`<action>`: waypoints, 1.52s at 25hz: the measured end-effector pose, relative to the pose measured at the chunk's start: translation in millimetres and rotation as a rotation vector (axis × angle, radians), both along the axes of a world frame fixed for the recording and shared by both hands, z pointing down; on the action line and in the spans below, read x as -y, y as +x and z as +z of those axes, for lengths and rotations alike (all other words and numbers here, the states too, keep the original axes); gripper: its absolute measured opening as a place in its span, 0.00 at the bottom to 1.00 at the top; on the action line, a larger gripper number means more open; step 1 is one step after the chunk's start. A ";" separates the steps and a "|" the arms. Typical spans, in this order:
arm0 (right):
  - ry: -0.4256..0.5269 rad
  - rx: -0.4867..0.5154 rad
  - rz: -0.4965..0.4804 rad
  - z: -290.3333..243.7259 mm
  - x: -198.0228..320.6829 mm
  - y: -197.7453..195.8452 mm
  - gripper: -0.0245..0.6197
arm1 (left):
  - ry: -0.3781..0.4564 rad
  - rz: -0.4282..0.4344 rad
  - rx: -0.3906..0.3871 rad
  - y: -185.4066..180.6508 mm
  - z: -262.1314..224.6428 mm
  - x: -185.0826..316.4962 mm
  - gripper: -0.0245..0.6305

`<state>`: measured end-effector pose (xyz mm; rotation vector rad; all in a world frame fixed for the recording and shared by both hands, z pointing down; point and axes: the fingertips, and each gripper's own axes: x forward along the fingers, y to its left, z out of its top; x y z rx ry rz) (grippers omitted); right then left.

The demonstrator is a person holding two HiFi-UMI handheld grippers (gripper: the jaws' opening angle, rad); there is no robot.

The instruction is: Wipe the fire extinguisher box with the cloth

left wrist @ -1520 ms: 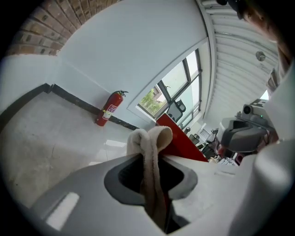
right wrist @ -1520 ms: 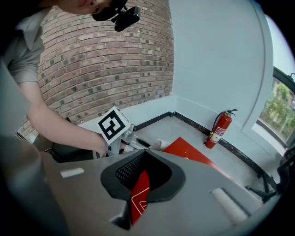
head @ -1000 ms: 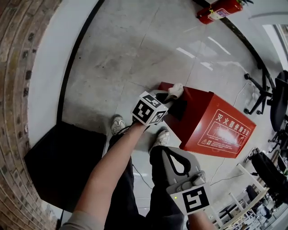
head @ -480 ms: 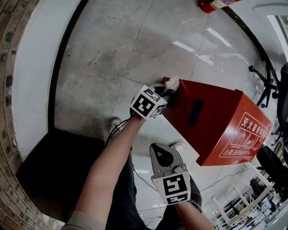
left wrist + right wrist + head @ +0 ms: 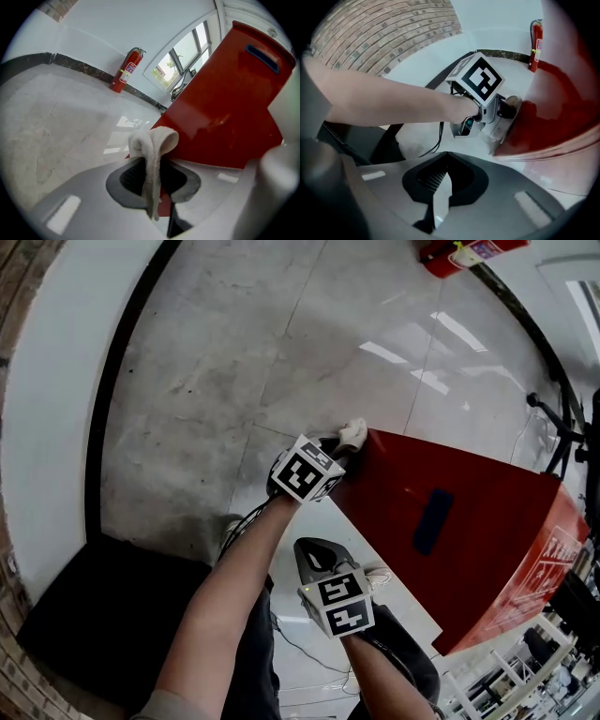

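The red fire extinguisher box stands on the floor at the right of the head view, a dark slot in its top face. My left gripper is shut on a white cloth and holds it against the box's near left corner. In the left gripper view the cloth hangs folded between the jaws of the left gripper, with the red box right behind it. My right gripper hovers just below the left one, shut and empty. The right gripper points down toward the floor beside the box.
A red fire extinguisher lies by the far wall. A black mat sits at the lower left beside the white wall and brick. My shoe and a cable are under the arms. Chair legs stand at the right.
Both grippers have sunk toward the box, which now fills more of the head view. The right gripper has come closer below the left one. The cloth stays at the box's corner.
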<state>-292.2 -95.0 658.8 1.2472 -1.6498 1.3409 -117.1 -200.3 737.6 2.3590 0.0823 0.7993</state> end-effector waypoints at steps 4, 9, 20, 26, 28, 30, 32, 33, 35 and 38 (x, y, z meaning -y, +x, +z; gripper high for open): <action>-0.049 -0.011 -0.010 39.8 -0.6 6.7 0.08 | -0.007 0.008 0.031 3.0 34.2 -0.5 0.13; -0.080 -0.030 -0.018 60.6 -3.8 10.2 0.08 | 0.012 0.020 0.048 8.0 60.9 0.6 0.13; -0.104 0.017 -0.012 14.8 -23.0 -1.8 0.08 | -0.214 0.028 -0.028 -31.4 -6.3 -39.8 0.13; -0.109 0.017 -0.028 18.4 -37.6 2.7 0.08 | -0.254 -0.004 0.011 -42.4 2.3 -50.9 0.13; -0.114 0.017 -0.031 16.2 -36.1 1.9 0.08 | -0.225 -0.029 0.070 -40.8 26.1 -50.9 0.13; -0.115 0.017 -0.023 18.0 -37.4 2.9 0.08 | -0.204 -0.037 0.124 -39.7 49.6 -55.0 0.13; -0.109 0.020 -0.028 20.7 -38.7 3.1 0.08 | -0.204 -0.049 0.147 -42.0 58.6 -57.4 0.13; -0.101 0.022 -0.036 21.1 -39.3 3.4 0.08 | -0.211 -0.052 0.144 -44.4 55.0 -58.3 0.13; -0.082 0.024 -0.038 19.7 -41.5 4.9 0.08 | -0.231 -0.037 0.123 -49.9 36.5 -65.2 0.13; -0.064 0.021 -0.042 11.6 -42.7 5.5 0.08 | -0.262 -0.022 0.069 -55.8 -7.0 -75.0 0.13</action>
